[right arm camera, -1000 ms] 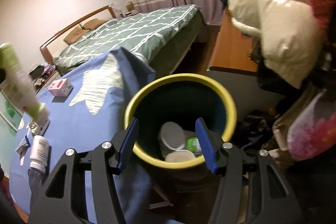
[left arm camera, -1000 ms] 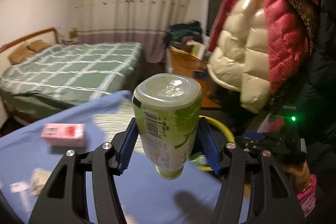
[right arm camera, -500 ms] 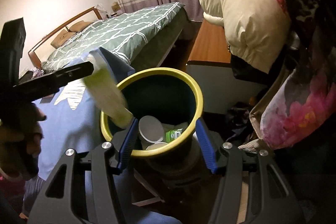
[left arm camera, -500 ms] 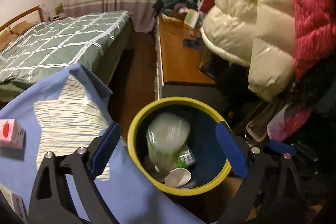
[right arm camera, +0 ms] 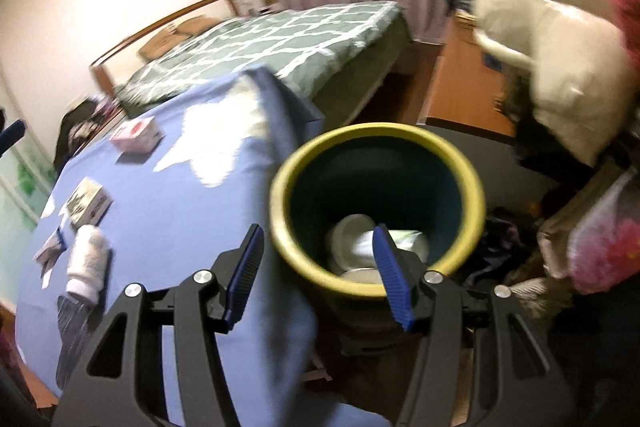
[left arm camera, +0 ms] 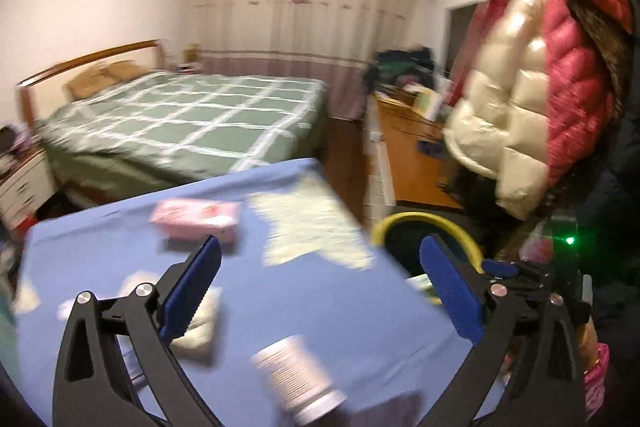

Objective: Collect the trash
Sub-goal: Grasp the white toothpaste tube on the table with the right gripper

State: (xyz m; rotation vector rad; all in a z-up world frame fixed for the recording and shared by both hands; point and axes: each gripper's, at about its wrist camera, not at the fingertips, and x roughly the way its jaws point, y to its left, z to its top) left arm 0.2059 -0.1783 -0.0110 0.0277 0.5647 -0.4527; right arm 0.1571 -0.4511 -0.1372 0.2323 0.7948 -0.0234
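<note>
A yellow-rimmed dark bin point(right arm camera: 472, 195) stands beside the blue-covered table point(right arm camera: 168, 211); it holds white cups and a green-labelled bottle point(right arm camera: 404, 239). My left gripper point(left arm camera: 320, 287) is open and empty above the table, with a white bottle point(left arm camera: 298, 379) lying just below it and a pink carton point(left arm camera: 196, 219) farther off. The bin's rim point(left arm camera: 424, 219) shows to its right. My right gripper point(right arm camera: 320, 279) is open and empty over the bin's near rim. The white bottle point(right arm camera: 88, 263), a small box point(right arm camera: 90, 201) and the pink carton point(right arm camera: 136, 135) lie on the table at left.
A green checked bed point(left arm camera: 188, 123) lies behind the table. A wooden desk point(left arm camera: 412, 155) and hanging puffer jackets point(left arm camera: 540, 67) stand at right. Bags and clothes point(right arm camera: 600, 239) crowd the floor right of the bin. Paper scraps point(right arm camera: 50, 251) lie on the table's left.
My left gripper let the green-labelled bottle drop into the bin, then swung back left over the table, open and empty. My right gripper stayed open near the bin.
</note>
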